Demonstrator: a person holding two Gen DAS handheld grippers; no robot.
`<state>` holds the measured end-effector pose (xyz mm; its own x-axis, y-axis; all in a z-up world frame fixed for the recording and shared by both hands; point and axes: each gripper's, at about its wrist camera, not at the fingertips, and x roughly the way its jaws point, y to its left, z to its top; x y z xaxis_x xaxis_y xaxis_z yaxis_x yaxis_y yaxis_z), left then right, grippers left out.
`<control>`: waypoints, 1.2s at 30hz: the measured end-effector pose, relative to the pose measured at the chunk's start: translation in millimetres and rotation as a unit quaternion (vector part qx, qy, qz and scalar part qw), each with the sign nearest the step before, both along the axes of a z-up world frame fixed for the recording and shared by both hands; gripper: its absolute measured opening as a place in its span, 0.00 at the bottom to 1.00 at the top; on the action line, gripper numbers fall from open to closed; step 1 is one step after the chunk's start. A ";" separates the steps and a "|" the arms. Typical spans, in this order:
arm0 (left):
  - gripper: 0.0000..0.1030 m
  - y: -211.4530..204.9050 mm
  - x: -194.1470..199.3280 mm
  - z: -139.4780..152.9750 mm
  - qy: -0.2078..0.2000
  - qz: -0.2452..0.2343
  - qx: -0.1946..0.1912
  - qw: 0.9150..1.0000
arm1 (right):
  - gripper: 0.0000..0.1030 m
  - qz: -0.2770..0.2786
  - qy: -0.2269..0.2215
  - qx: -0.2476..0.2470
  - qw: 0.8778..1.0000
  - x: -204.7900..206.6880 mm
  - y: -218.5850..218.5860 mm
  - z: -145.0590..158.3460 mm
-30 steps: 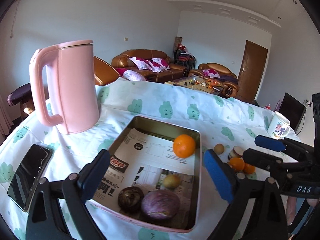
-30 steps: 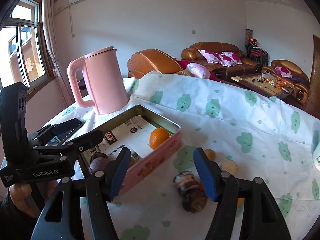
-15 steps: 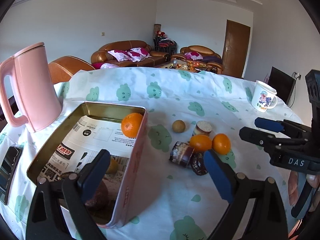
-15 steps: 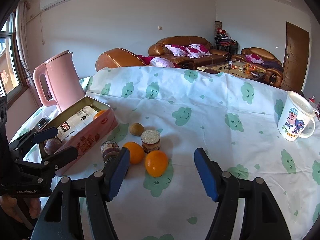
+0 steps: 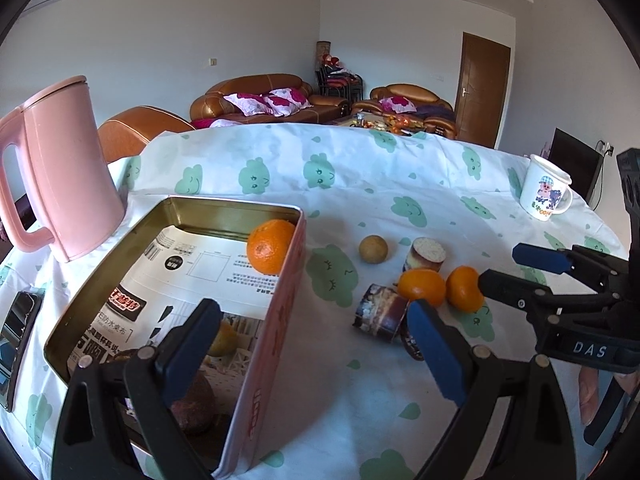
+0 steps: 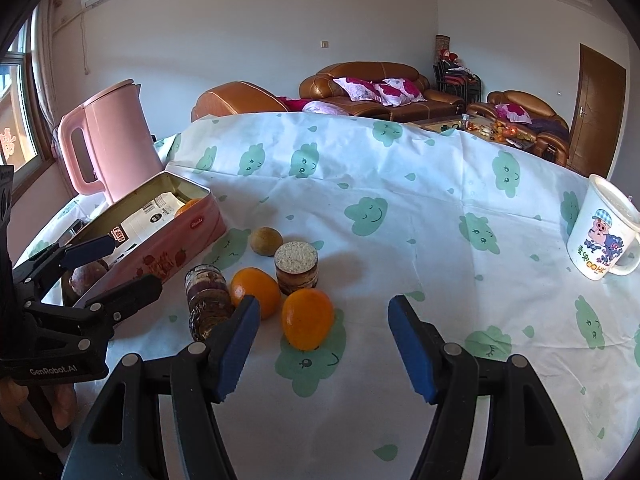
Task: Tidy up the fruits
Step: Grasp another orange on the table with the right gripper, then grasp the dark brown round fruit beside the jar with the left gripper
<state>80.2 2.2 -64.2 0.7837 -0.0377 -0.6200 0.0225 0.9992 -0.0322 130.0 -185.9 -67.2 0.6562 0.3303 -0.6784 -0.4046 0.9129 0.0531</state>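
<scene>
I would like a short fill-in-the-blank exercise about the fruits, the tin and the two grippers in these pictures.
1. The pink tin is lined with ____.
2. ____ oranges lie on the tablecloth outside the tin.
3. The right gripper is open and holds ____.
4. The kettle behind the tin is ____ in colour.

Missing words: newspaper; two; nothing; pink

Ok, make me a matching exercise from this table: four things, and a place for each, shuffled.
Things:
1. pink kettle
2. pig mug
3. orange in the tin
4. small brown fruit

Places:
A. far right of the cloth
B. on the cloth just right of the tin
C. behind the tin
D. on the printed paper

Pairs: 1-C, 2-A, 3-D, 4-B
</scene>
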 end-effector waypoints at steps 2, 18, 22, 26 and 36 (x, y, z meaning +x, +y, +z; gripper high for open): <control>0.94 1.0 -0.5 0.8 -0.001 0.000 0.002 1.000 | 0.66 0.006 0.009 -0.003 1.000 5.1 6.0 -4.0; 0.90 -23.6 -0.8 -4.3 0.005 -0.017 0.017 1.000 | 0.34 -0.022 0.033 -0.011 0.999 9.1 -12.6 -21.6; 0.82 -28.9 -0.7 -3.4 0.000 0.010 0.032 0.999 | 0.34 -0.033 0.017 -0.016 0.999 0.9 -23.3 -17.8; 0.82 -33.0 -5.4 -0.7 -0.009 0.021 0.033 0.999 | 0.34 -0.030 0.007 -0.016 0.999 -4.9 -25.1 -15.1; 0.76 -62.4 -1.6 -10.1 0.025 -0.028 0.025 0.999 | 0.34 -0.043 0.018 0.012 0.999 -1.9 -35.2 -14.4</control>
